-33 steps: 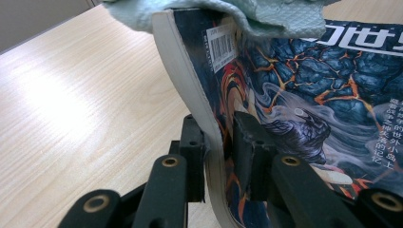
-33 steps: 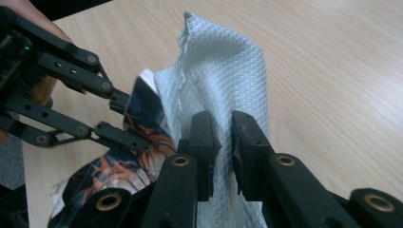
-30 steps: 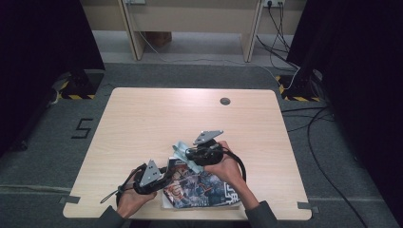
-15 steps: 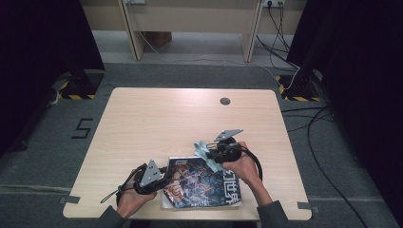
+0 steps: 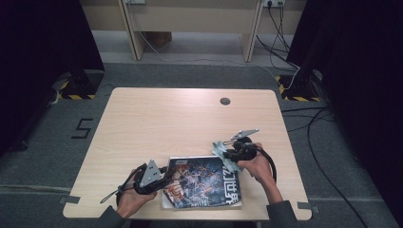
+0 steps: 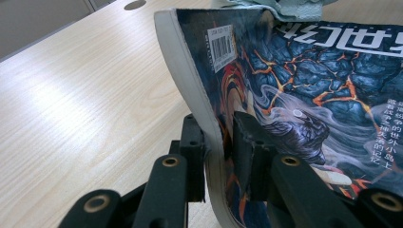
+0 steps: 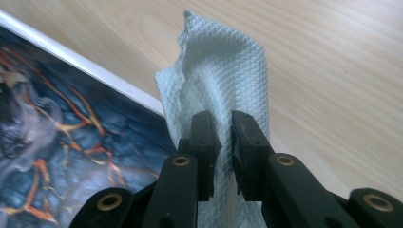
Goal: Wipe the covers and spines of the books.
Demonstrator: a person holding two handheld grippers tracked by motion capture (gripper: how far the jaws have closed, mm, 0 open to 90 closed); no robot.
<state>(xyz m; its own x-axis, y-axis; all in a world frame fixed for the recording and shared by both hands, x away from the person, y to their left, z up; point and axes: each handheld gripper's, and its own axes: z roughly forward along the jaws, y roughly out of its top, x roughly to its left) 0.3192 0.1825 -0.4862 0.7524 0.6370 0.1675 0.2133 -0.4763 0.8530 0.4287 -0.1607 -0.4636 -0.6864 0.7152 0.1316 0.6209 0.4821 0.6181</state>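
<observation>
Two grippers work at the near edge of the tabletop (image 5: 190,118). The left gripper (image 5: 161,179) has its jaws clamped on the left edge of a magazine (image 5: 204,183), bending that edge upward off the wood. The right gripper (image 5: 227,154) pinches a pale cloth (image 7: 218,80) between its jaws, just over the magazine's far right corner. A round hole (image 5: 225,101) sits well apart, near the far edge. Cables (image 5: 304,128) trail across the floor to the right.

The high view looks forward and down over the whole pale wooden surface (image 5: 190,123). Each gripper view sits close behind its own black jaws, both sharing the dark illustrated glossy magazine (image 6: 304,95) with the high view.
</observation>
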